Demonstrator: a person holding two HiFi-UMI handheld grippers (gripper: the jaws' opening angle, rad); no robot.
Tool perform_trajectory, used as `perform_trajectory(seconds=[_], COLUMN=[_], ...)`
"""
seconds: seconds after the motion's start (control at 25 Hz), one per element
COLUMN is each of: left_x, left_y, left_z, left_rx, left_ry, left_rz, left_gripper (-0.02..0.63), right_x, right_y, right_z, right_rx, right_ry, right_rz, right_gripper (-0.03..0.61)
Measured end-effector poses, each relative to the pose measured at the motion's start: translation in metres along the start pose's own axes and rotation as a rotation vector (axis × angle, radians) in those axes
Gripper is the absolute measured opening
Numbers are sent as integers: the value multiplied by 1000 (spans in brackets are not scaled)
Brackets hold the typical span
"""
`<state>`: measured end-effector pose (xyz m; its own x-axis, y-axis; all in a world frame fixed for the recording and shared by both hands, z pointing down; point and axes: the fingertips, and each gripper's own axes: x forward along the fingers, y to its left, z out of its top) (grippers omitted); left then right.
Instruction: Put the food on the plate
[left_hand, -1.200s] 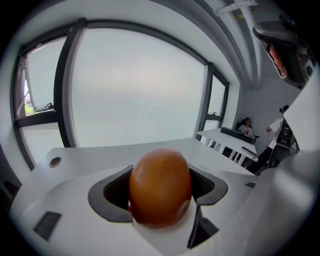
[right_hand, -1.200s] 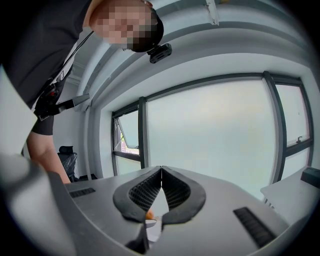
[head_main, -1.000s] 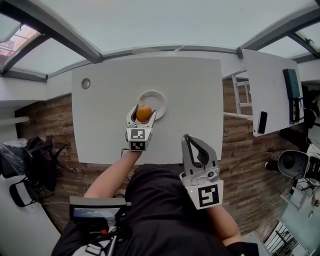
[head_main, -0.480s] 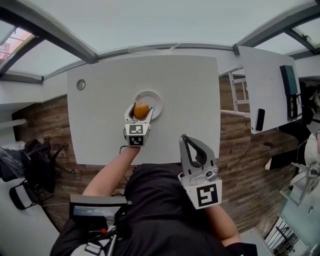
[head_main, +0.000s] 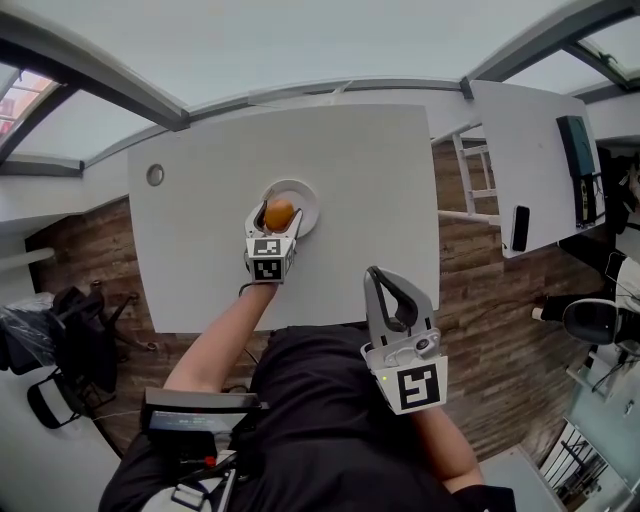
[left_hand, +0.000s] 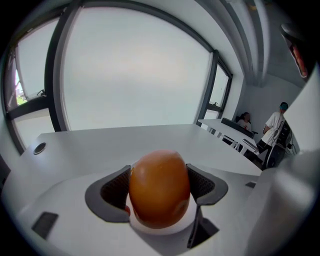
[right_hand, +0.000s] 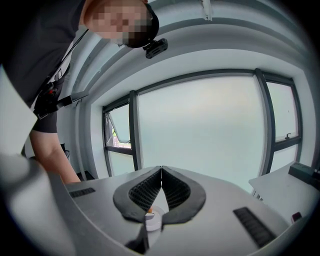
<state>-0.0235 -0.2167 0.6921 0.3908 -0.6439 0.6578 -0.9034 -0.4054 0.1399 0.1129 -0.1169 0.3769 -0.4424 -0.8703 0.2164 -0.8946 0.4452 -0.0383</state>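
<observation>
An orange round food item (head_main: 279, 213) (left_hand: 160, 187) is clamped between the jaws of my left gripper (head_main: 276, 217) (left_hand: 159, 187). It hangs just over the white plate (head_main: 304, 196) in the middle of the white table (head_main: 360, 200); the plate's rim (left_hand: 165, 231) shows under the food in the left gripper view. My right gripper (head_main: 393, 300) (right_hand: 161, 175) is held back near the person's body, off the table's front edge, with its jaw tips touching and nothing between them.
A round grommet hole (head_main: 155, 175) (left_hand: 39, 148) sits at the table's far left. A second white table (head_main: 525, 150) with a dark device and a phone stands to the right, over wooden floor. People stand far off at the right in the left gripper view.
The left gripper with the orange food has moved further over the plate. The right gripper has stayed where it was.
</observation>
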Motion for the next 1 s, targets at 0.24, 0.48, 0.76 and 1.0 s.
perform_trajectory(seconds=[0.24, 0.48, 0.76, 1.0], left_x=[5, 9, 2, -4], left_y=[-5, -5, -6, -8], left_z=[-6, -2, -5, 0], left_rx=[3, 2, 25, 21], left_ry=[45, 11, 25, -11], left_rz=[-17, -3, -5, -4], left_gripper=[334, 334, 334, 334], right_x=[-6, -13, -15, -22], right_y=[-2, -16, -7, -9], right_z=[4, 0, 0, 2], right_rx=[-68, -47, -48, -44], right_ry=[-10, 2, -7, -16], right_rz=[-11, -36, -12, -21], right_gripper=[8, 8, 8, 8])
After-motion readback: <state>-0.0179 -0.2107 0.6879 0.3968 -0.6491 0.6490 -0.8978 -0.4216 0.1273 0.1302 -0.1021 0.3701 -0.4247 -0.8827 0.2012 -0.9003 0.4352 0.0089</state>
